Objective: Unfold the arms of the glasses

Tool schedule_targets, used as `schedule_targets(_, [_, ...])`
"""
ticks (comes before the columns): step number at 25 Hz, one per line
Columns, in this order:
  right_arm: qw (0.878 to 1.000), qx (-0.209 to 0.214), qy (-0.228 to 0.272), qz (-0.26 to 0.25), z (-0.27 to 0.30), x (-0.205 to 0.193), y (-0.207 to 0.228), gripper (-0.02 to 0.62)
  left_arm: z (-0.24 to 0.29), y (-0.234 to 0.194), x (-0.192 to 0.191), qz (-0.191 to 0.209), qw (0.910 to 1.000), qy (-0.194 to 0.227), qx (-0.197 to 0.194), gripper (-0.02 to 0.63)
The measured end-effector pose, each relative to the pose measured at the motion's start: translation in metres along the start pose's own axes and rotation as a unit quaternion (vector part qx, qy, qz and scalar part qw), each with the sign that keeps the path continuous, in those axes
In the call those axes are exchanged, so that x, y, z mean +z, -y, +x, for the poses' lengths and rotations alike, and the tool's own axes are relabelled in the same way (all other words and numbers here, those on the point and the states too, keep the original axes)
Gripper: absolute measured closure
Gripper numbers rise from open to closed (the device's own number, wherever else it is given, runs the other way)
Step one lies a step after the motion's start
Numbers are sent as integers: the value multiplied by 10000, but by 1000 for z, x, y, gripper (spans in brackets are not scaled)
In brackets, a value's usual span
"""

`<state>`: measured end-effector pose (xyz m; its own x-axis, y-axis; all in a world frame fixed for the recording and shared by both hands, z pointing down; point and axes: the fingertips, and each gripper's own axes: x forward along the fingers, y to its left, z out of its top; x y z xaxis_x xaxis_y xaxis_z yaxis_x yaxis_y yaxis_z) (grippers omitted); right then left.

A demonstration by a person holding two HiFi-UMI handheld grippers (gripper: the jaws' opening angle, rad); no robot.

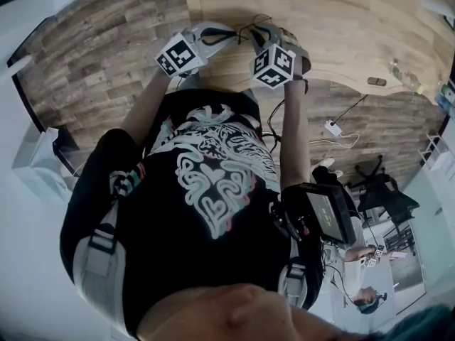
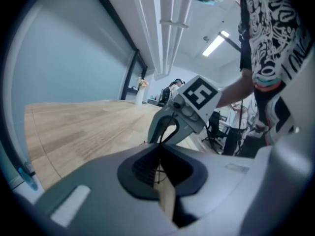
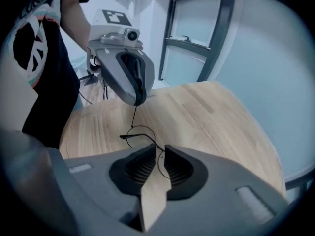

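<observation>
Right gripper view: we see the glasses point(image 3: 140, 134) held over the worktop point(image 3: 211, 117), near its curved edge. We note the right gripper point(image 3: 160, 150) clamped on one round rim, while the left gripper point(image 3: 136, 98) pinches a thin arm (jaws closed on the wire).

pale wooden tabletop point(image 3: 206, 117): matt, fine grain. thin black round wire glasses point(image 3: 140, 134): metal. grey left gripper point(image 2: 158, 166), right gripper point(image 3: 160, 154): smooth matt plastic, ribbed black pads point(image 3: 140, 168).
</observation>
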<state>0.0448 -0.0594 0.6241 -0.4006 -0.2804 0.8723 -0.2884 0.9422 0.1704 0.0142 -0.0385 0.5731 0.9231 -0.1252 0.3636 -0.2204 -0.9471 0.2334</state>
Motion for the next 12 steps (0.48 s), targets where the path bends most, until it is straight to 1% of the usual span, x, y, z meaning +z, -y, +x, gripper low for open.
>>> schedule_targets(2, [9994,95,-149,-305,9,-2,5,538,2,-4,-2,18,10000,-31,-16,617])
schedule_targets(5, [9978,237,-229,-579,19,-3,11,538,7,-10,-3,33,10000,-77,-48,617])
schedule_targets(8, [9942,434,-382,-902,28,-5,7,538,9,-12,-1,86,9999,-113,-88,617])
schedule_targets(12, [9900,660,-498,-1144,34,-2,2,538,7,-11,-3,268,9992,-246,-176,615])
